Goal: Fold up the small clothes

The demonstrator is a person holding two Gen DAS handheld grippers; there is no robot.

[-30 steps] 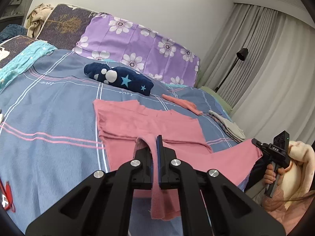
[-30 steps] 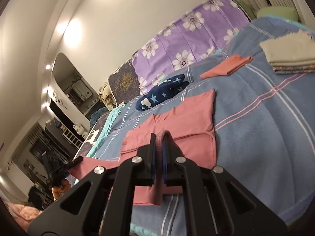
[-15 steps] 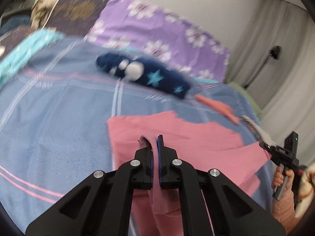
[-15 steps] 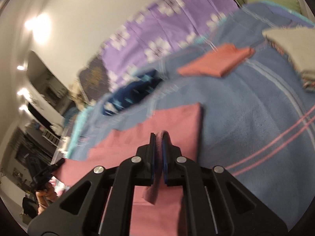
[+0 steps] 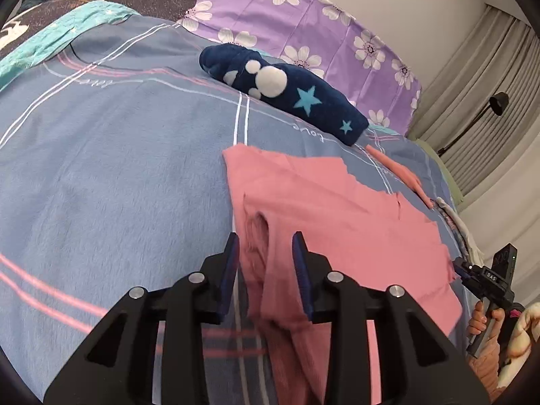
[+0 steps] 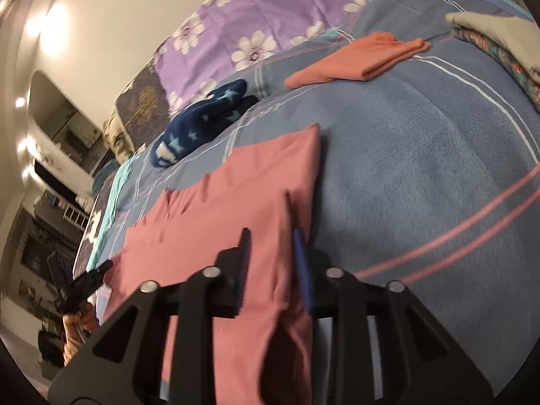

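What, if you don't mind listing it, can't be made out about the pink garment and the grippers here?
- Pink garment: near hem, left wrist view, hidden behind the open left gripper.
- Right wrist view: motion blur hides whether cloth touches the open right gripper's fingers.
- Folded stack: cut off by the right edge.

Garment (image 5: 324, 209) lies spread on blanket (image 5: 111, 182), w/ folded-over edge toward cameras. Left gripper (image 5: 266, 263) sits at garment's left edge, fingers apart, fabric ridge btwn them. Right gripper (image 6: 273, 263) at garment's right edge (image 6: 236, 209), fingers apart, fabric btwn. Star-print bundle (image 5: 283, 91) on blanket behind garment, just before flowered pillow (image 5: 303, 30) at bed head. Folded cloth (image 6: 361, 60) behind and right of garment, well apart. Stack of folded items (image 6: 496, 37) further right, near bed edge. Floor lamp (image 5: 486, 118) off bed, right side, before curtain (image 5: 489, 94).
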